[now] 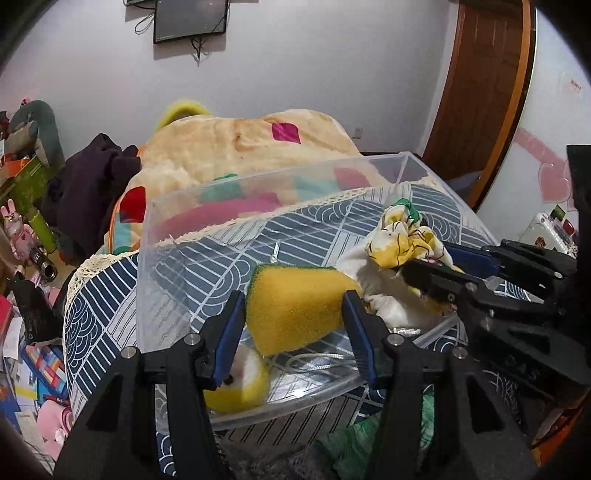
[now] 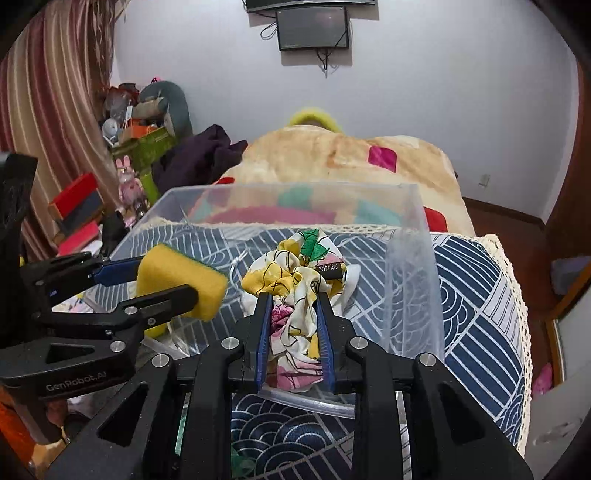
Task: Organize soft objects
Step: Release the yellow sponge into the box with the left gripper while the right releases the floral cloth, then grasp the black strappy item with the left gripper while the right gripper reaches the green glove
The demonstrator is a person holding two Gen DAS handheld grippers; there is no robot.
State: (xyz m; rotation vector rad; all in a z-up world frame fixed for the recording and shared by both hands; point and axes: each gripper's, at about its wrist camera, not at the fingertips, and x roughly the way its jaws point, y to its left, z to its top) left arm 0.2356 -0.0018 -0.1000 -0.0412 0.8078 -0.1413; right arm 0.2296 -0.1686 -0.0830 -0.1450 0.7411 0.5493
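A clear plastic bin (image 1: pixel 177 229) stands on a blue patterned bed cover; it also shows in the right wrist view (image 2: pixel 410 229). My left gripper (image 1: pixel 293 306) is shut on a yellow sponge (image 1: pixel 291 306) with a green edge, held over the bin's near side; the sponge also shows in the right wrist view (image 2: pixel 177 280). My right gripper (image 2: pixel 293 306) is shut on a crumpled floral cloth (image 2: pixel 295 288), yellow, white, pink and green, held inside the bin. The cloth shows at right in the left wrist view (image 1: pixel 402 240). A yellow and white soft thing (image 1: pixel 240 384) lies in the bin under the sponge.
A beige blanket (image 1: pixel 243 144) with coloured patches is heaped behind the bin, beside dark clothing (image 1: pixel 88 177). Toys and boxes (image 1: pixel 26 229) clutter the floor to the left. A wooden door (image 1: pixel 480 85) stands at right. A monitor (image 2: pixel 314 27) hangs on the wall.
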